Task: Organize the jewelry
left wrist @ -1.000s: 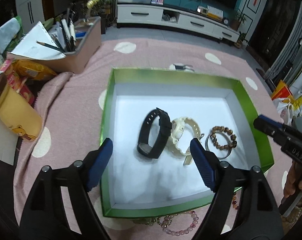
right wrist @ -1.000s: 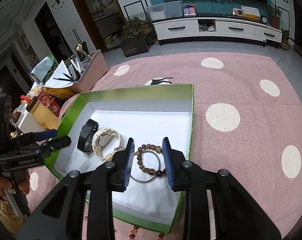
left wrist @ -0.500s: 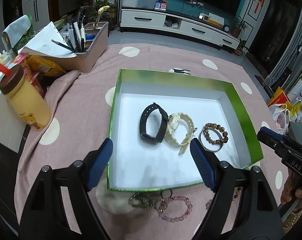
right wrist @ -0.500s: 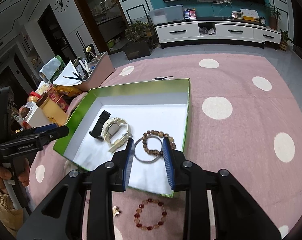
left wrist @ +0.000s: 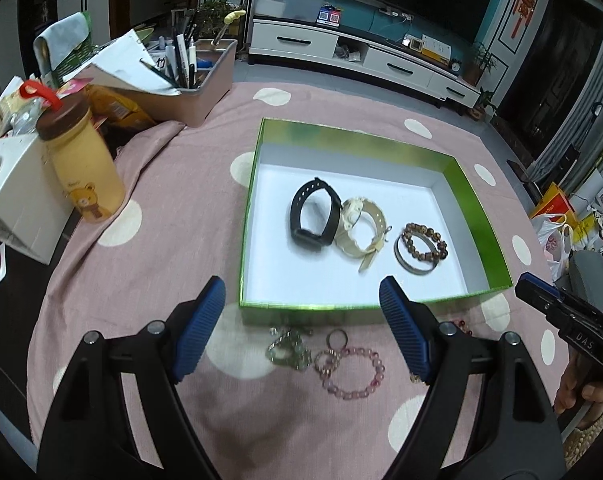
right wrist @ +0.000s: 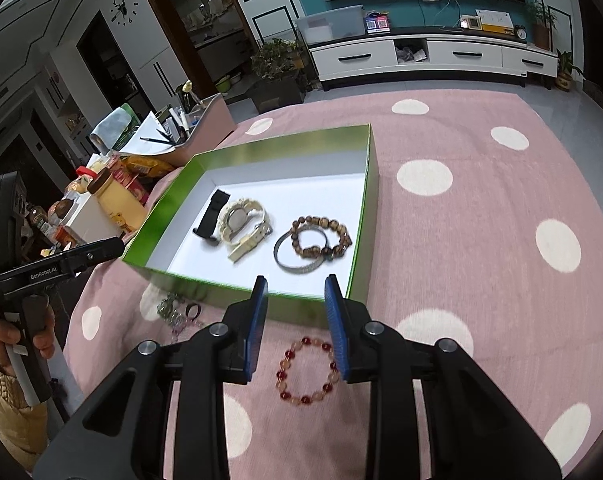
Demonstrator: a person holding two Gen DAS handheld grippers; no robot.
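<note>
Both tools are empty right now. The left gripper (left wrist: 301,320) has its blue jaws spread wide, hanging over the pink polka-dot cloth (left wrist: 173,216) on the near side of the shallow green cardboard box with a white floor (left wrist: 477,216). The right gripper (right wrist: 296,312) has its jaws only partly apart, with nothing between them.

Already in the box: a black rubber watch band (left wrist: 315,220) on the left, a cream plastic watch (left wrist: 359,228) touching it, then a brown wooden bead bracelet (left wrist: 425,240) lying on a thin silver bangle (left wrist: 413,266).

Not yet boxed, on the cloth near the box's front wall: a pink glass bead bracelet (left wrist: 353,368), a small silvery tangle of chain (left wrist: 285,350) just left of it, and a red-and-amber bead bracelet (right wrist: 307,372) sitting right under the right gripper.

What I'd worry about:
- That red bracelet lies flat on soft cloth, so closing on it could pinch the fabric too and drag the whole cloth, box included.
- Round beads may roll out of a shallow pinch.
- The chain tangle looks like it touches a small ring, so lifting one might snag the other.
- Coming in low over the front wall could knock the light box.
</note>
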